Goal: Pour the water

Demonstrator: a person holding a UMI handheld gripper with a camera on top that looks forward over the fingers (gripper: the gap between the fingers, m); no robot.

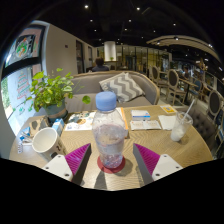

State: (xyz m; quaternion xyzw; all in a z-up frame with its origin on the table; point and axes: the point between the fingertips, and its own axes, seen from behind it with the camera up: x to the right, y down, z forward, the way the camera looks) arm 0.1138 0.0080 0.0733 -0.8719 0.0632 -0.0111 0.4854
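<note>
Gripper view across a wooden table. A clear plastic water bottle with a pale blue cap stands upright on a small red coaster near the table's near edge, between the two fingers of the gripper. The fingers are spread, with a visible gap between each pad and the bottle's wall, so nothing is grasped. A white cup sits toward the left edge beside a potted plant; a glass stands toward the right edge, with papers lying beyond the bottle. The step in hand appears to be taking hold of the bottle. Done well, the fingers would close squarely on its mid-body, centred, with gentle pressure, since thin plastic is likely to buckle. The cap seems on; pouring would need it removed, and which vessel receives the water cannot be told.
</note>
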